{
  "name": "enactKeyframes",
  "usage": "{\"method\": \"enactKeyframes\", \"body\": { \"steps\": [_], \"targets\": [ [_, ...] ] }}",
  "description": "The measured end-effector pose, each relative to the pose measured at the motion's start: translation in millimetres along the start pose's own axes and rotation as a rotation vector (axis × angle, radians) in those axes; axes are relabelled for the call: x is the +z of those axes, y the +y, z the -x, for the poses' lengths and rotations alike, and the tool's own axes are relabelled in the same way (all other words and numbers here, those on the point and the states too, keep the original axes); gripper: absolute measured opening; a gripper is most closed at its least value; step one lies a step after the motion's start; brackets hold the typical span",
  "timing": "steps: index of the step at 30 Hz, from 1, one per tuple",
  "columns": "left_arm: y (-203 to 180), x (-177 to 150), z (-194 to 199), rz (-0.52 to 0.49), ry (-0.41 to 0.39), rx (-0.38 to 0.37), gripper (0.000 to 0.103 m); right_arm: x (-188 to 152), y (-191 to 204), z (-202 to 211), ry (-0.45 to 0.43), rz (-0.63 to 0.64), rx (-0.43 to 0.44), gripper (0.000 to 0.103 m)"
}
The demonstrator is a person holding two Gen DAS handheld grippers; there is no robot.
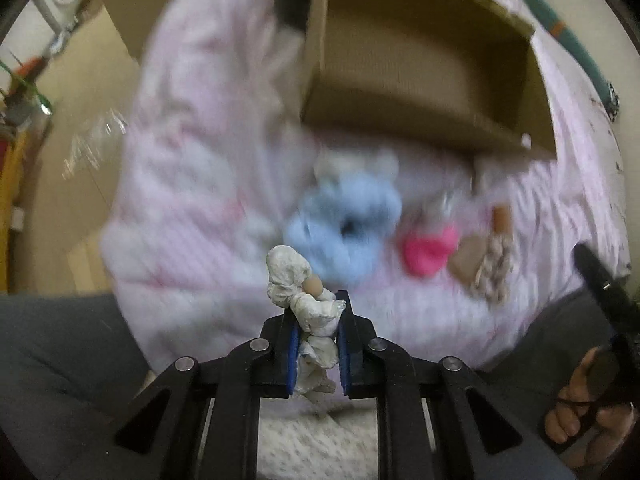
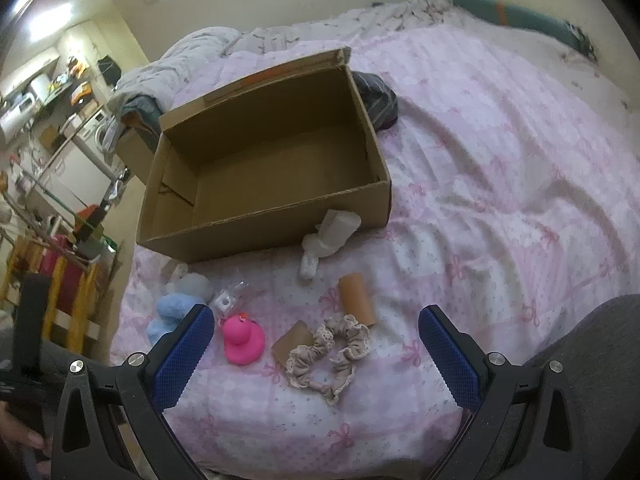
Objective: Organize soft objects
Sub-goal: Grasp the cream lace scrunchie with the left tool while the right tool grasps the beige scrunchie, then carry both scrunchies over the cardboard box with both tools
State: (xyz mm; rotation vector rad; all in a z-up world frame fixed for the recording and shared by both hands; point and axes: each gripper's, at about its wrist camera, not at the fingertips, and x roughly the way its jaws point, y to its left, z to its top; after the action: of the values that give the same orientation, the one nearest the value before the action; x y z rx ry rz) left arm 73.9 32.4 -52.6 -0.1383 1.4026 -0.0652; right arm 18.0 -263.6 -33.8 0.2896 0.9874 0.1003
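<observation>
- Left claw [image 1: 318, 338]: clenched on a small white soft toy [image 1: 304, 300], which stands up out of the blue pads and is held above the bed; the left wrist view is motion-blurred.
- Right claw [image 2: 316, 354]: released, pads spread wide, nothing between them, hovering over the pink patterned bed cover [image 2: 500, 168].
- Nearest on the cover: beige lace scrunchie [image 2: 332, 350], with a brown card piece [image 2: 292, 342] touching its left side.
- Just left: pink rubber duck [image 2: 242, 338]; further left, a blue plush toy [image 2: 170, 314] near the bed edge (partly hidden by the left pad).
- Beyond the scrunchie: a cardboard tube [image 2: 357, 298] lying on its side.
- Further: a white roll-like item [image 2: 330, 234] leaning against the box front.
- Farthest: open cardboard box [image 2: 264, 236], interior bare, with dark fabric [image 2: 376, 96] behind its right corner.
</observation>
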Motion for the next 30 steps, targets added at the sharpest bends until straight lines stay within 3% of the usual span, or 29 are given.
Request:
{"method": "enactKeyframes", "body": {
  "steps": [2,6,11,14,16,19,21,26,30],
  "targets": [
    [3,6,0,0.0,-0.03,0.005,0.014,4,-10,-9,0.061,-0.057,0.041,0.103],
    [10,15,-11,0.018,-0.047,-0.004,0.014,4,-30,-44,0.263,-0.208,0.099,0.103],
    [17,10,-29,0.069,-0.016,-0.049,0.014,-6,-21,-66,0.346,-0.167,0.029,0.099],
    [16,10,-27,0.067,-0.029,-0.06,0.014,-11,-8,-79,0.373,-0.121,0.029,0.083],
    [16,9,-27,0.062,-0.038,-0.062,0.014,-15,-6,-89,0.384,-0.126,0.016,0.082],
    [17,8,-27,0.065,-0.043,-0.063,0.014,-19,-9,-101,0.396,-0.161,0.001,0.068],
    [17,9,-26,0.067,-0.045,-0.069,0.014,-20,-10,-106,0.404,-0.18,0.008,0.043],
    [13,8,-25,0.052,-0.051,-0.066,0.014,-19,-11,-101,0.382,-0.179,0.04,0.013],
    [12,7,-25,0.043,-0.059,-0.052,0.014,-12,-11,-80,0.322,-0.163,0.082,0.013]
  ]
}}
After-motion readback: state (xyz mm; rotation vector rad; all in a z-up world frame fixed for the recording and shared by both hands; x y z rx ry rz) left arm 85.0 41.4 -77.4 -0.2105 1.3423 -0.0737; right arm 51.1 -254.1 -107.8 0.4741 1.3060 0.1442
